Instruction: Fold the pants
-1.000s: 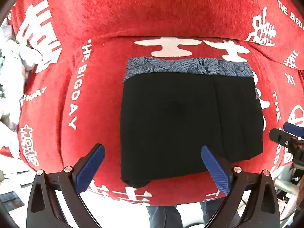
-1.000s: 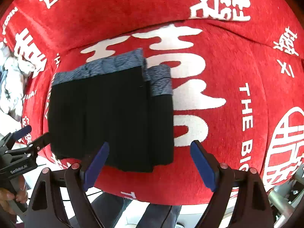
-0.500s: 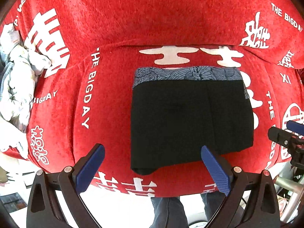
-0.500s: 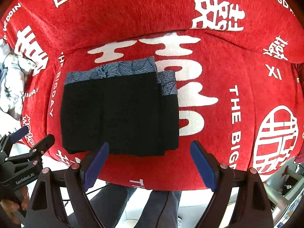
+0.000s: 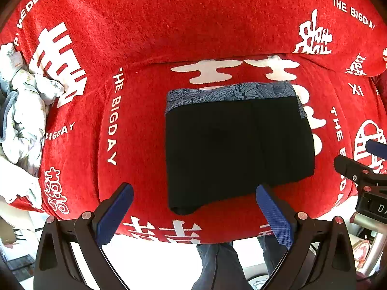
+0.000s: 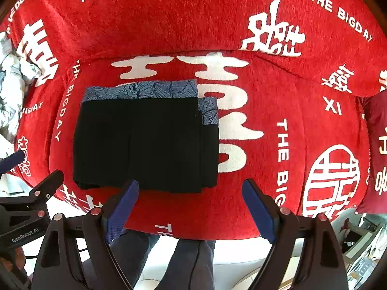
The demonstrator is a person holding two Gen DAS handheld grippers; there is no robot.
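Pants (image 5: pixel 237 142) lie folded flat on the red sofa (image 5: pixel 145 48). Left gripper (image 5: pixel 193 207) and right gripper (image 6: pixel 191 205) hover above, fingers released, nothing between them.

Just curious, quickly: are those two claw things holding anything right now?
Left gripper: open, fingers empty, above the folded pants.
Right gripper: open, holding nothing.

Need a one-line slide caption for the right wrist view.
Open right gripper above folded black pants on a red cover; nothing between its jaws.
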